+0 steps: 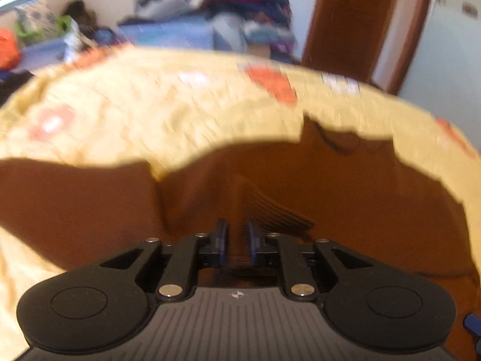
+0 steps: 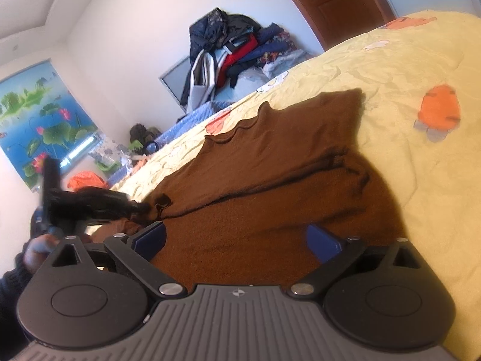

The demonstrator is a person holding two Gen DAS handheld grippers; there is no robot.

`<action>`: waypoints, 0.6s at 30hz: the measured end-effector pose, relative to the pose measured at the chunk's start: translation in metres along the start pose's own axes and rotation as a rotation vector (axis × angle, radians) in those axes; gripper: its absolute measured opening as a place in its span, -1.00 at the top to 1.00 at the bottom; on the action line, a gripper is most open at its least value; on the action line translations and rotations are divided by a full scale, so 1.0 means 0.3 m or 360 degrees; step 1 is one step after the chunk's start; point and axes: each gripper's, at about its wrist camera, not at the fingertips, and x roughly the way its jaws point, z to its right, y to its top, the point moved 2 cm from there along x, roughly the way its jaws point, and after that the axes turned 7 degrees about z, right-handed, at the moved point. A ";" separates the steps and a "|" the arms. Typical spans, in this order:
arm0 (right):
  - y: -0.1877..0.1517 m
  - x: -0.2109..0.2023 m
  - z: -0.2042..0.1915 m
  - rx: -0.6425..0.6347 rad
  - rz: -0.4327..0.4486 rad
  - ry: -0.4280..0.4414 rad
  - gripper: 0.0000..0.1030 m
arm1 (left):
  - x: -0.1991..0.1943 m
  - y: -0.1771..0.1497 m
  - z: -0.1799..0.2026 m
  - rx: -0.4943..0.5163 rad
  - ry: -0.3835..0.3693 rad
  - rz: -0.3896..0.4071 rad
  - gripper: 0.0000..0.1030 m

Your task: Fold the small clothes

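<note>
A brown knit sweater (image 2: 270, 180) lies flat on the yellow bedspread (image 2: 405, 75), with one sleeve folded across its body. In the right wrist view my left gripper (image 2: 141, 207) reaches in from the left, its tips at the sleeve's cuff (image 2: 162, 201). In the left wrist view, which is blurred, the left gripper (image 1: 237, 237) stands slightly apart, a ridge of the brown sweater (image 1: 330, 186) rising in the narrow gap and the ribbed cuff (image 1: 279, 210) just right of it. My right gripper (image 2: 237, 234) is wide open over the sweater's near edge, gripping nothing.
The bedspread (image 1: 150, 105) has orange and white cartoon prints. A heap of clothes (image 2: 234, 48) is piled behind the bed by the wall, a brown door (image 2: 330, 0) stands at the right, and a person's hand (image 2: 36, 249) holds the left gripper.
</note>
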 end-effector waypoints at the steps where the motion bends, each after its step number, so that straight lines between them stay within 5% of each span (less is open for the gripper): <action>1: 0.028 -0.006 -0.002 -0.0007 0.0029 -0.0001 -0.93 | -0.042 0.009 -0.005 -0.0009 -0.0004 0.0088 0.45; 3: 0.116 0.008 -0.011 -0.0063 0.0109 -0.0012 -0.97 | -0.104 0.011 0.003 -0.0045 -0.0063 0.0242 -0.48; 4: 0.165 0.038 -0.021 -0.0125 0.0129 -0.0049 -0.98 | -0.109 0.007 0.027 -0.0023 -0.0097 0.0260 -0.60; 7: 0.279 0.201 -0.038 -0.0309 0.0083 -0.0201 -0.98 | -0.033 -0.028 0.121 0.0091 -0.0150 0.0147 -0.60; 10: 0.301 0.389 0.002 -0.0430 -0.0133 -0.0313 -0.97 | 0.106 -0.090 0.149 0.0061 -0.0181 -0.0101 -0.64; 12: 0.265 0.471 0.065 -0.0477 -0.0289 -0.0437 -1.00 | 0.108 -0.123 0.175 0.0192 -0.0169 -0.0008 -0.82; 14: 0.211 0.467 0.062 -0.0730 -0.0218 -0.0460 -1.00 | 0.096 -0.147 0.183 0.0279 -0.0181 0.0010 -0.81; 18: 0.195 0.450 0.056 -0.0741 -0.0202 -0.0462 -1.00 | -0.048 -0.128 0.049 0.0082 -0.0286 0.0149 -0.82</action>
